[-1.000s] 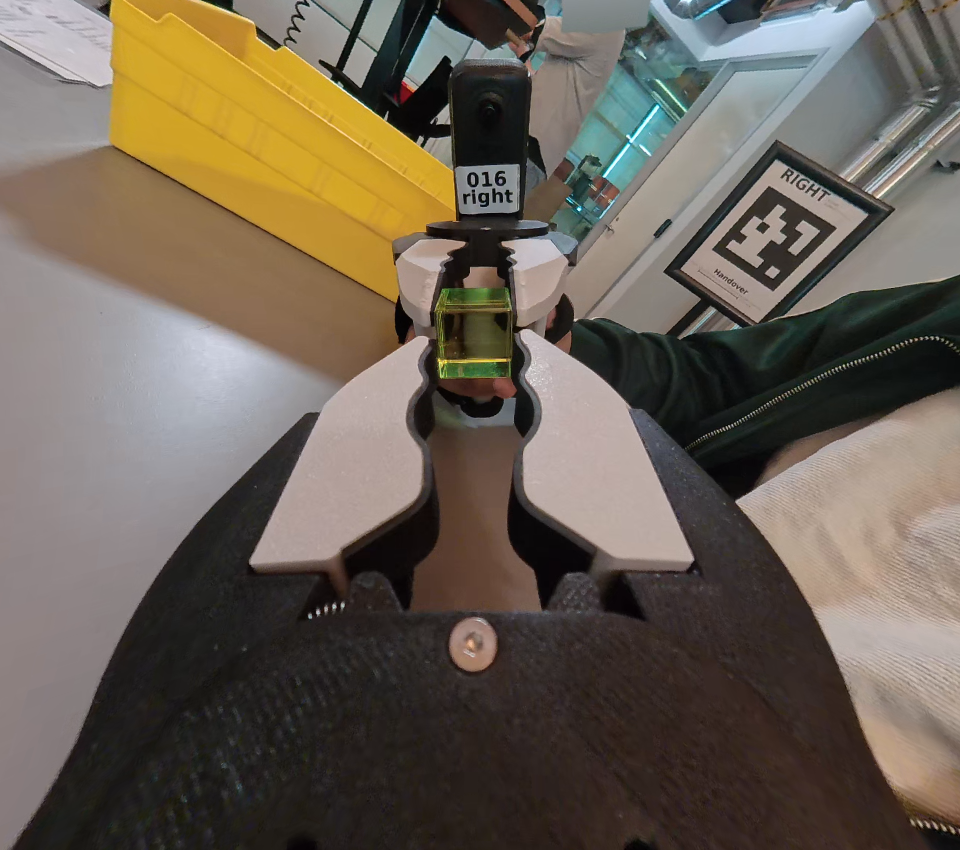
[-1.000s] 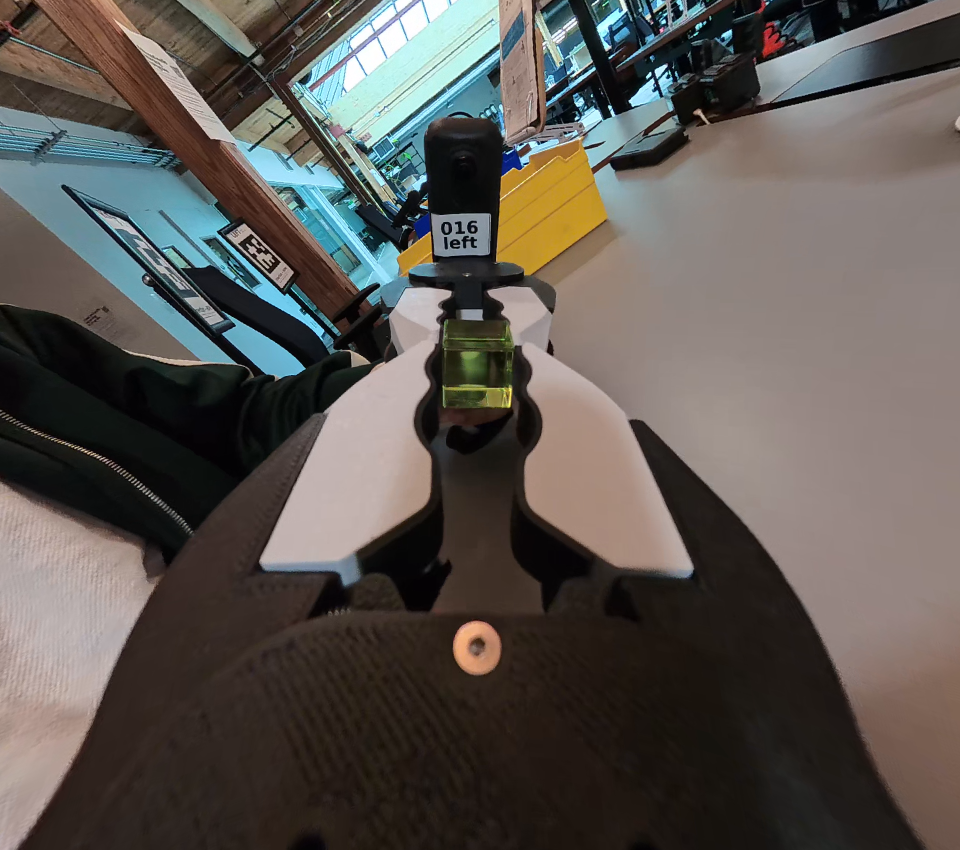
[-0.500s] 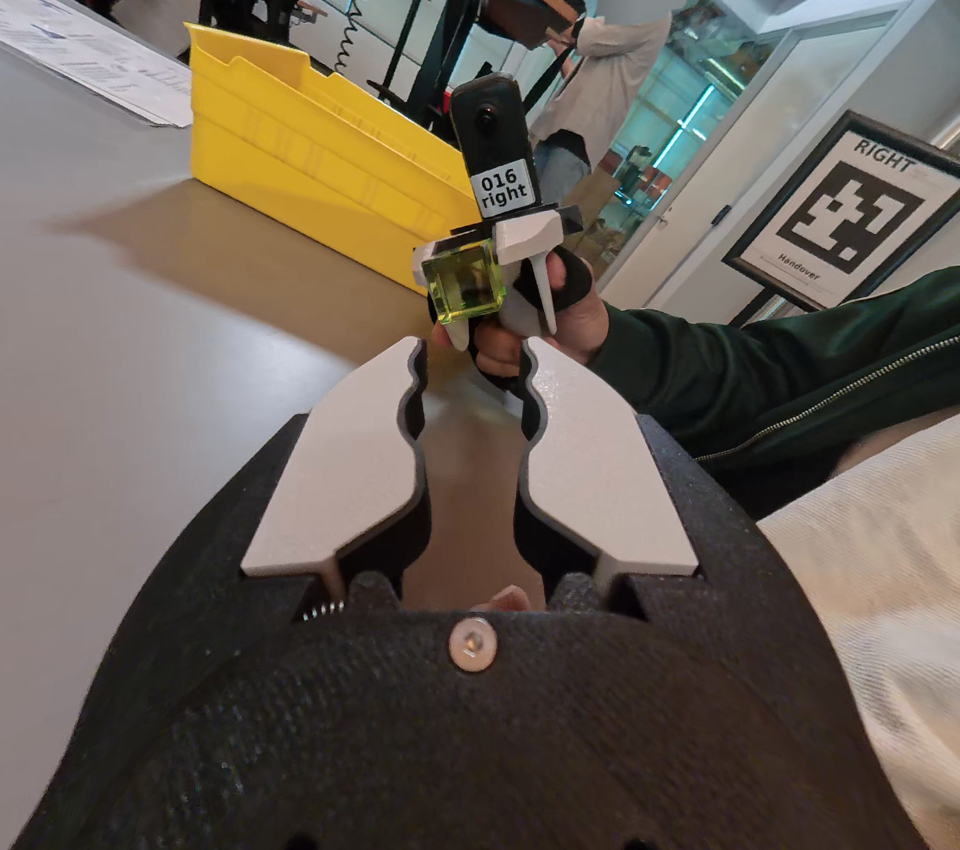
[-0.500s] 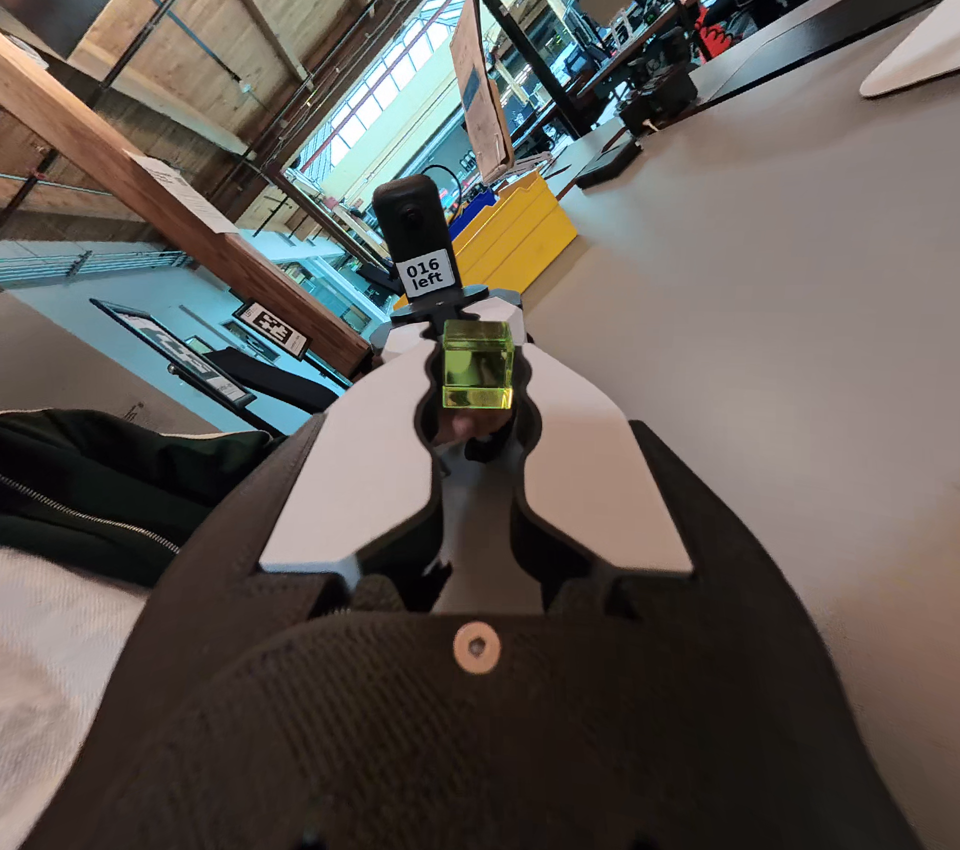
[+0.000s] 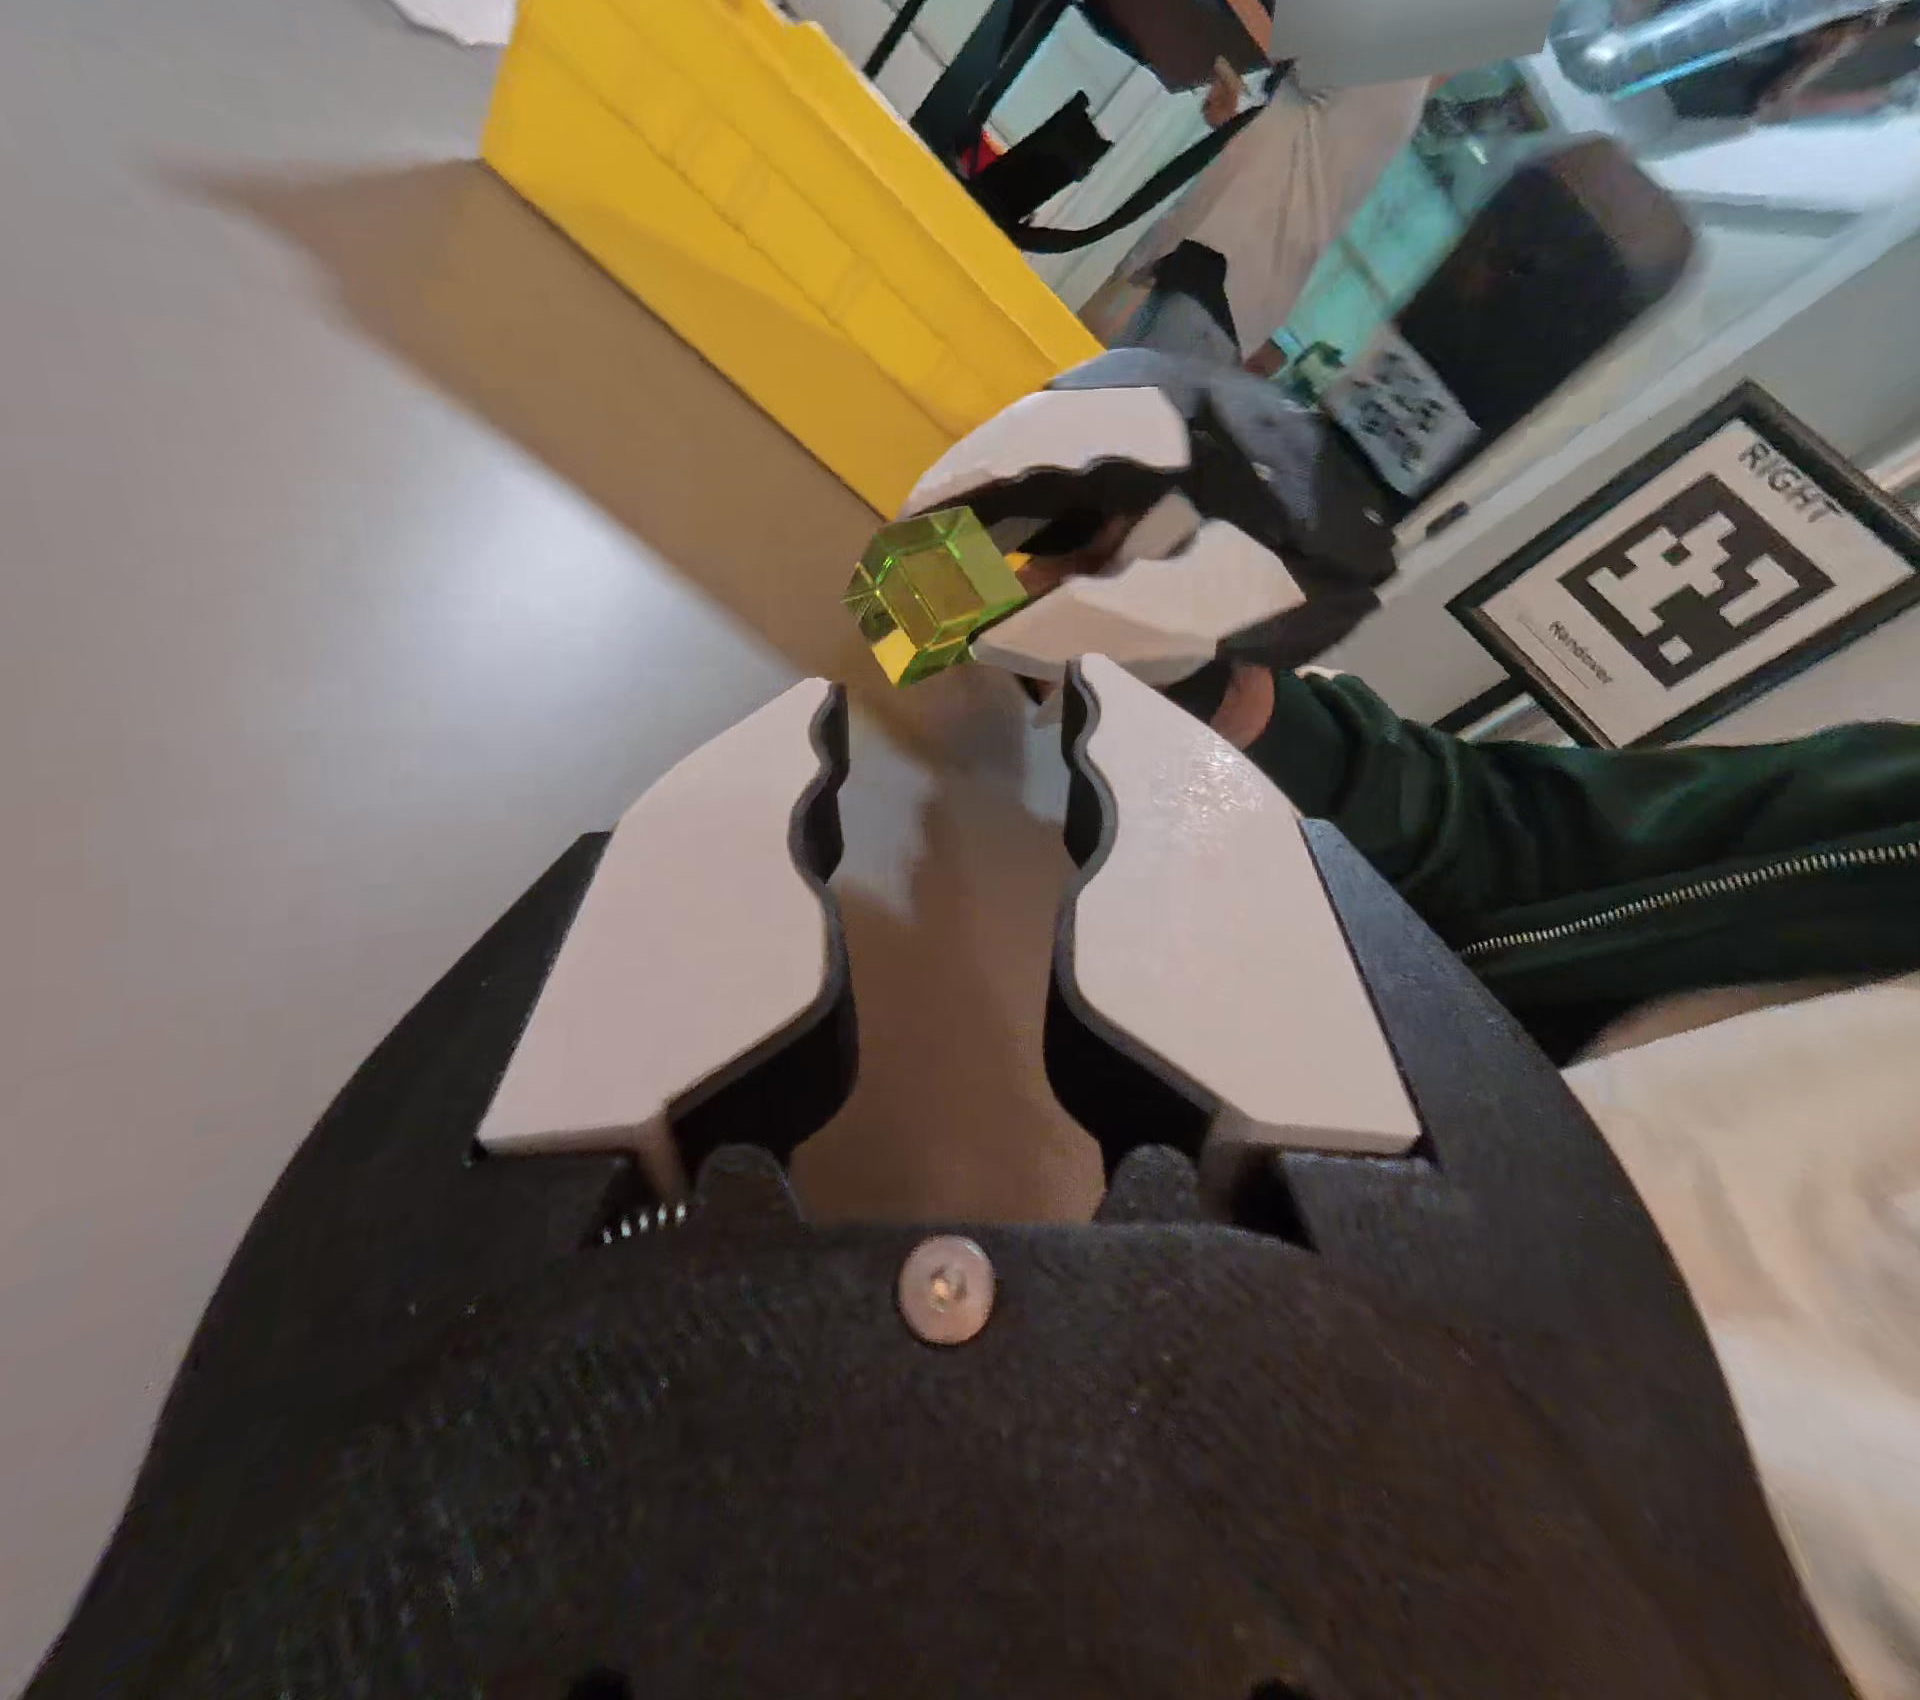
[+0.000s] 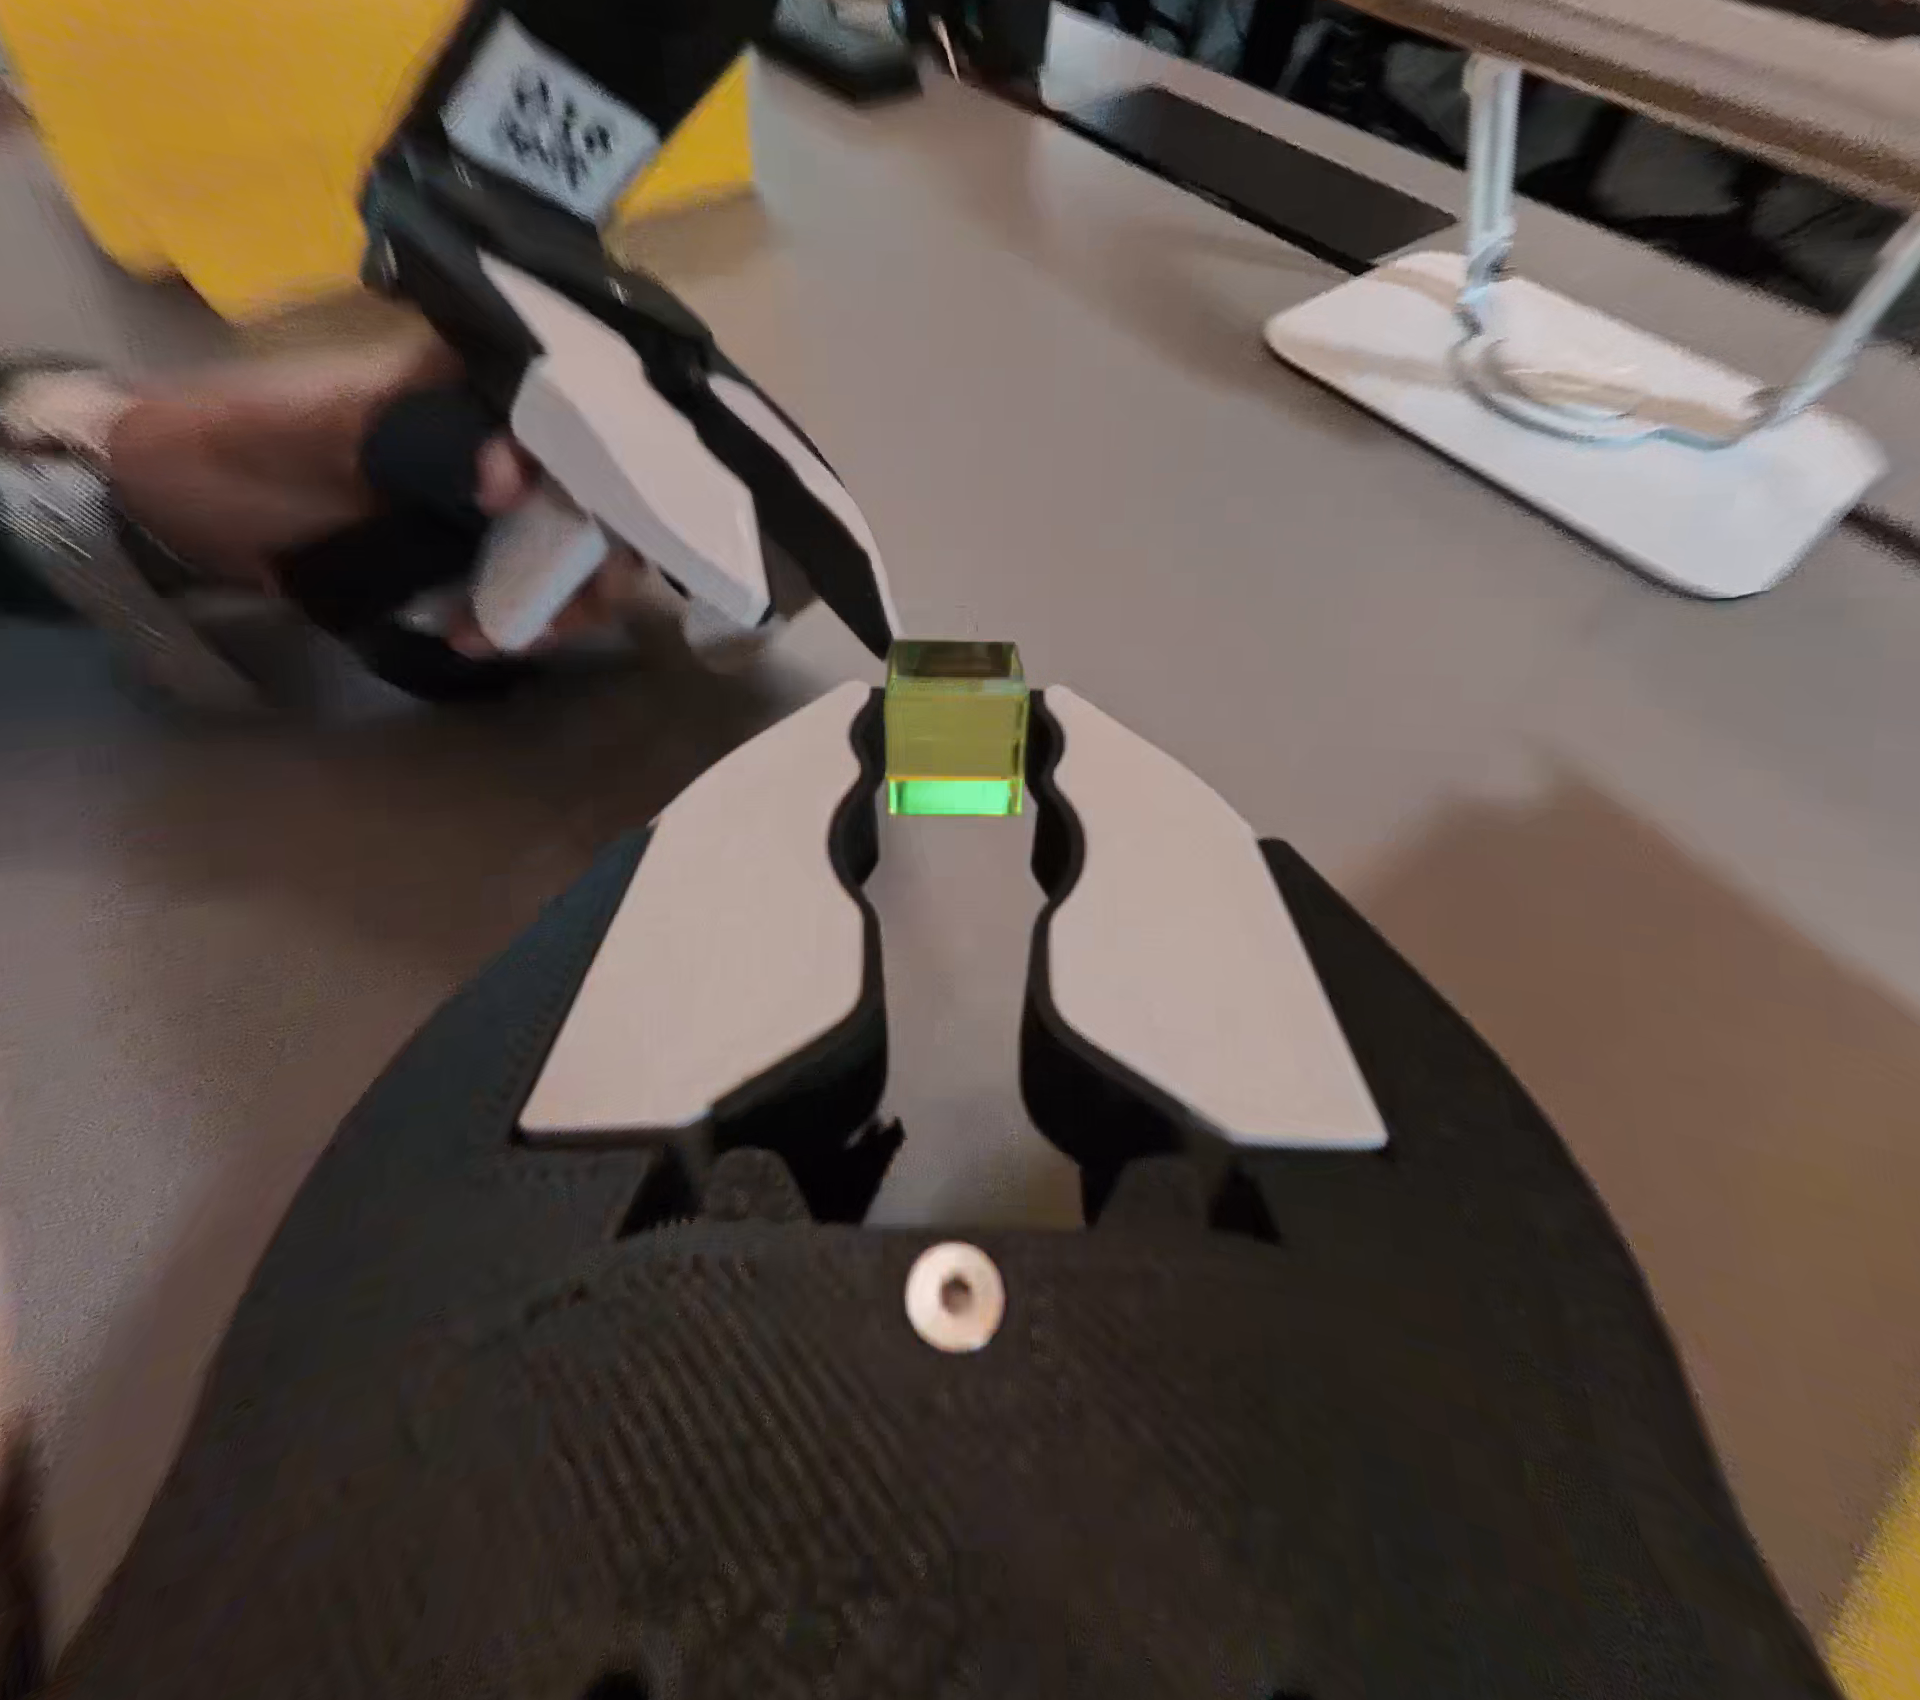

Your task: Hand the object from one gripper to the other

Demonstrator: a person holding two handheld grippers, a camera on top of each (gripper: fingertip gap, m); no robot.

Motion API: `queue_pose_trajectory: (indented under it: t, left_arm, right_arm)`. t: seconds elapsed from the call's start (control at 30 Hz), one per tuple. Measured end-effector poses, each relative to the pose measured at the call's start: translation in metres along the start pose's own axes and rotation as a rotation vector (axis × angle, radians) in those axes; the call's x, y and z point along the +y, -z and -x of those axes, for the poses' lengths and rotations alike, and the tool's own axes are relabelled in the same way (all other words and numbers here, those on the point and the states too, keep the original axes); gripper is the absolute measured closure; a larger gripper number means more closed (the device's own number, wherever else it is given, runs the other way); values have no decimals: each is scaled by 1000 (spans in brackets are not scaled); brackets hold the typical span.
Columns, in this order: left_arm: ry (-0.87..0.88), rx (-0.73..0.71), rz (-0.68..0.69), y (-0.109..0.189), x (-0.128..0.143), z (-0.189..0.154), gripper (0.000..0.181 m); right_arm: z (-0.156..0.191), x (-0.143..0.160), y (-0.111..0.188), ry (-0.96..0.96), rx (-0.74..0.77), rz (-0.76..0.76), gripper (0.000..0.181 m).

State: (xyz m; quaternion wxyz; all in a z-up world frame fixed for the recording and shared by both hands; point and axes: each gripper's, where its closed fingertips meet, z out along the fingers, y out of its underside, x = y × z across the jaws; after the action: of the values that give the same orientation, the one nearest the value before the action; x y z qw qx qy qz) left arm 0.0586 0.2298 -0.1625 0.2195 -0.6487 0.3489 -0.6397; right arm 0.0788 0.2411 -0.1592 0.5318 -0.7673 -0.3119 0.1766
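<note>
1. While the left claw (image 5: 948,694) stands spread apart with nothing between its fingers in the left wrist view, the right claw (image 5: 961,585) sits just beyond it, turned sideways and clamped on a translucent green cube (image 5: 928,594). A yellow bin (image 5: 727,175) rests on the grey tabletop (image 5: 260,559) behind, and a dark green sleeve (image 5: 1558,829) enters from the right beside a framed marker sign (image 5: 1704,580).
2. Seen from the right wrist view, the right claw (image 6: 956,741) grips the green cube (image 6: 956,731) at its fingertips above the tabletop (image 6: 1195,559). The left claw (image 6: 800,601) lies blurred to the left, just beside the cube, with a white stand base (image 6: 1621,445) well off to the right.
</note>
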Motion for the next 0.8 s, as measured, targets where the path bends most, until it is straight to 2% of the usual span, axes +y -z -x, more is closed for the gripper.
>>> queue_pose_trajectory:
  t: [0.13,0.3,0.63,0.8]
  left_arm:
    - [-9,-113,66,-1,10,14,137]
    - [-124,-222,166,-7,22,17,138]
    - [-237,-299,226,-13,31,18,150]
    - [-232,-297,215,-13,27,16,151]
  right_arm:
    - [5,16,-10,349,162,202,155]
    - [16,24,-17,634,276,349,155]
    - [25,20,-18,857,371,425,155]
    - [24,16,-17,831,379,387,155]
